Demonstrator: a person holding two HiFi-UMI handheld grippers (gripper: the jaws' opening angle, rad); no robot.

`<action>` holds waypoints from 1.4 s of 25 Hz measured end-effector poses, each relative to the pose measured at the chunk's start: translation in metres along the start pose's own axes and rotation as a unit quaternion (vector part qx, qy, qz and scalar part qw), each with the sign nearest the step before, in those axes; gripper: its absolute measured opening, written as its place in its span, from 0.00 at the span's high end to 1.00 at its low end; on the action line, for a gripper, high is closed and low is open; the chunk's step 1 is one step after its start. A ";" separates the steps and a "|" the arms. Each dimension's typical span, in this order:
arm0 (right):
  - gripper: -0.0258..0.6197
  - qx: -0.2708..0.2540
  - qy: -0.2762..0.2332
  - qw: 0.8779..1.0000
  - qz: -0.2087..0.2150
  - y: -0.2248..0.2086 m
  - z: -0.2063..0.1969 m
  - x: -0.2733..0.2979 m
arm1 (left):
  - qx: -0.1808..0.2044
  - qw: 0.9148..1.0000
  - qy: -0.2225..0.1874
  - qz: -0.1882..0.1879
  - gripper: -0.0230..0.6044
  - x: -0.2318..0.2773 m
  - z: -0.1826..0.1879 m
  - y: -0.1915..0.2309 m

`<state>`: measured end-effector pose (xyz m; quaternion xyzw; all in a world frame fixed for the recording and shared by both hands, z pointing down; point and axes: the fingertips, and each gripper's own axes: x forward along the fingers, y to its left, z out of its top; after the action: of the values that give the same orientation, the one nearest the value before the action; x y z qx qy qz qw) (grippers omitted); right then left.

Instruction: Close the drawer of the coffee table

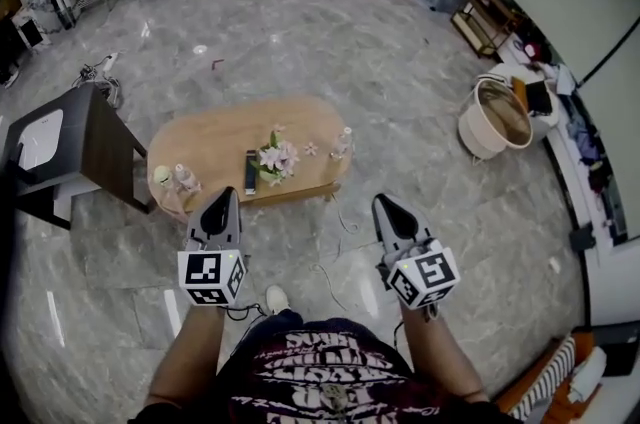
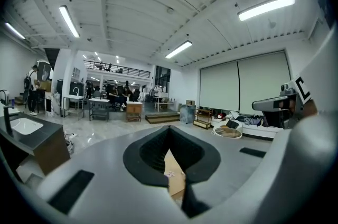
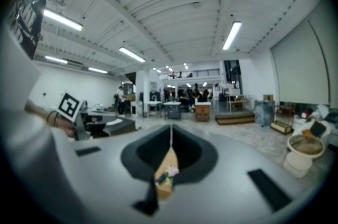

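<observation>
Two grippers up in front of the person, and both are empty with jaws pressed together at the tips: the left gripper shows only a thin sliver of gap lower down in its own view, and the right gripper is the same story. Both point ahead at the coffee table, which stands a little way off on the grey marble floor, nothing touching it. It's an oval wooden top, long axis running left to right across the head view and lifting slightly towards the right, with its near long side facing the person. Along that near side, below the top and right of centre, a paler wooden strip juts out, the drawer as far as I can tell; how far it stands out is not clear. On top sit a bunch of pale flowers, a dark flat remote just left of them, a clear bottle to the right, and a green-lidded cup at the left end. Through each pair of jaws the table's wood peeks up.
</observation>
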<state>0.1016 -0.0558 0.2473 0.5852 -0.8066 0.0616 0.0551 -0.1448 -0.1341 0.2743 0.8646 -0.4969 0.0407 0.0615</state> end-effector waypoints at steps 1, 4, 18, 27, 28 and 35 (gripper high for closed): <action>0.91 -0.001 0.000 1.000 -0.003 0.001 0.000 0.004 | -0.003 1.000 0.005 -0.003 0.93 0.003 -0.005 0.004; 0.91 -0.001 0.004 1.000 -0.011 0.002 -0.007 0.015 | -0.011 1.000 0.020 -0.005 0.93 0.013 -0.023 0.020; 0.91 0.041 0.055 0.998 0.006 -0.037 -0.049 0.070 | -0.016 0.995 0.100 0.008 0.93 0.053 -0.087 0.039; 0.91 0.055 0.086 0.993 0.051 -0.107 -0.090 0.146 | 0.012 0.986 0.160 0.054 0.93 0.113 -0.126 0.052; 0.91 0.055 0.091 0.993 0.056 -0.117 -0.098 0.154 | 0.016 0.984 0.169 0.061 0.93 0.119 -0.133 0.053; 0.91 0.043 0.136 0.985 0.101 -0.179 -0.161 0.212 | -0.002 0.970 0.227 0.084 0.93 0.158 -0.191 0.058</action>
<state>0.2094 -0.2834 0.4470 0.4890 -0.8430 0.1804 0.1330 -0.1175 -0.2703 0.4882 0.7878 -0.5410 0.2396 0.1711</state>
